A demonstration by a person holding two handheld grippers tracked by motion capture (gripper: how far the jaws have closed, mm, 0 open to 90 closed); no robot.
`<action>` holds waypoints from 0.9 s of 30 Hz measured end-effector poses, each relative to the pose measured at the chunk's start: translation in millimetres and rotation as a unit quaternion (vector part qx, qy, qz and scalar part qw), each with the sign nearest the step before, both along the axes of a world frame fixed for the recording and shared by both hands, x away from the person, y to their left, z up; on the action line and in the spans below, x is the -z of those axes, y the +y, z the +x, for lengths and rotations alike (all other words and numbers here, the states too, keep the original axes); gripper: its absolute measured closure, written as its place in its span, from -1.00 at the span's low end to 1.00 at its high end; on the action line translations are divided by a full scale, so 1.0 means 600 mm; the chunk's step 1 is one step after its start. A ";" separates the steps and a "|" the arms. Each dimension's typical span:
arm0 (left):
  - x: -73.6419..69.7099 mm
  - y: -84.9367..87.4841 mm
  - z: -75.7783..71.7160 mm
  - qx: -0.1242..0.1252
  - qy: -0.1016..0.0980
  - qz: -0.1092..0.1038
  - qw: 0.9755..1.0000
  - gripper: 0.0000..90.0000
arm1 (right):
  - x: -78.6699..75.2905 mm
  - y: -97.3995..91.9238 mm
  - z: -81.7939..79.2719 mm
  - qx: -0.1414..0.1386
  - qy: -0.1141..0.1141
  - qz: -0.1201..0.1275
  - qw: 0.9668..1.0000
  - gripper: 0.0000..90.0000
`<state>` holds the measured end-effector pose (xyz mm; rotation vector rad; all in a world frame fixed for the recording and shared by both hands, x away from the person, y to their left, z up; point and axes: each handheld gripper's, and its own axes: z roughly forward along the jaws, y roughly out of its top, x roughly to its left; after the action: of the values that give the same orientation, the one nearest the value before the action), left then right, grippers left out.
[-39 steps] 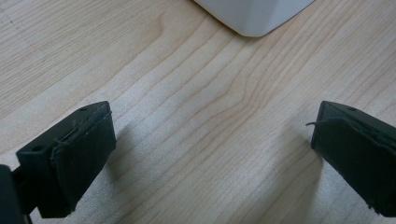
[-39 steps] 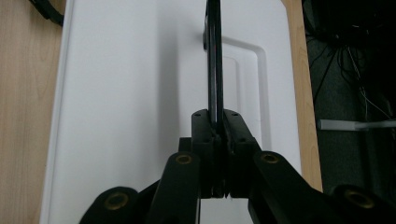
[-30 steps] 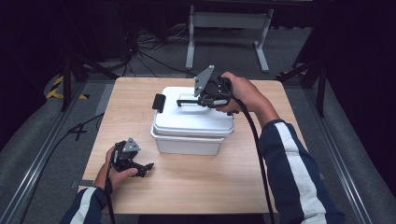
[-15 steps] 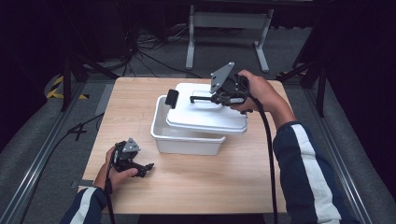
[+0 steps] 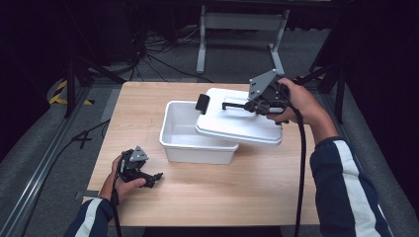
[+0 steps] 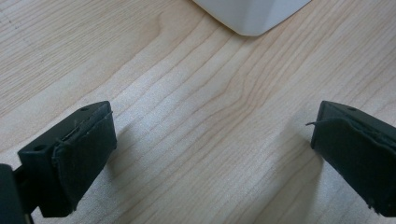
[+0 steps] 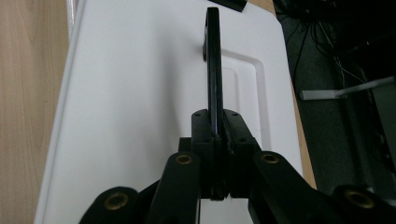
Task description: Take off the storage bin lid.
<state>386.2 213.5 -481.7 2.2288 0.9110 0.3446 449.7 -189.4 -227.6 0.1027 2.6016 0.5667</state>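
In the right gripper view the right gripper (image 7: 215,154) has its two black jaws pressed tight on the thin black handle (image 7: 214,70) of a white rectangular plastic lid (image 7: 140,93), the handle rising edge-on up the middle of the frame. In the high view that same gripper (image 5: 257,105), topped by its grey three-cornered plate, sits at the right of centre in the person's right hand (image 5: 296,101), and the lid (image 5: 242,123) hangs tilted, its near-right part out over the wooden table and its left edge overlapping the right side of the open white plastic tub (image 5: 185,133). A black clip (image 5: 202,102) shows at the lid's left end. The tub stands in the middle of the light wooden table (image 5: 222,192), its inside visible on the left half.

At the lower left of the high view the left gripper (image 5: 148,175) rests low on the table in the person's left hand (image 5: 123,182), near the tub's front left corner but apart from it. In the left gripper view its jaws stand wide apart with bare wood grain between the two padded fingertips (image 6: 84,149), holding nothing; a white corner of the tub (image 6: 252,16) shows at the top of that frame
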 end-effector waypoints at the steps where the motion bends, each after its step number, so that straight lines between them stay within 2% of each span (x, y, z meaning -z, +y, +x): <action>1: 0.000 0.000 0.000 0.000 0.000 0.000 1.000 -0.99 | -0.001 -0.009 -0.001 -0.002 0.001 0.004 1.000 0.89; 13: 0.000 0.000 -0.001 0.000 0.002 -0.001 1.000 -0.99 | 0.001 -0.098 -0.017 0.034 0.002 0.033 0.999 0.89; 27: 0.000 0.000 0.000 0.001 0.000 0.001 1.000 -0.99 | 0.003 -0.178 -0.036 0.056 -0.005 0.061 0.997 0.89</action>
<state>386.1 213.6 -481.8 2.2312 0.9091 0.3459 428.0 -295.9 -229.2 0.2817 2.5324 0.6822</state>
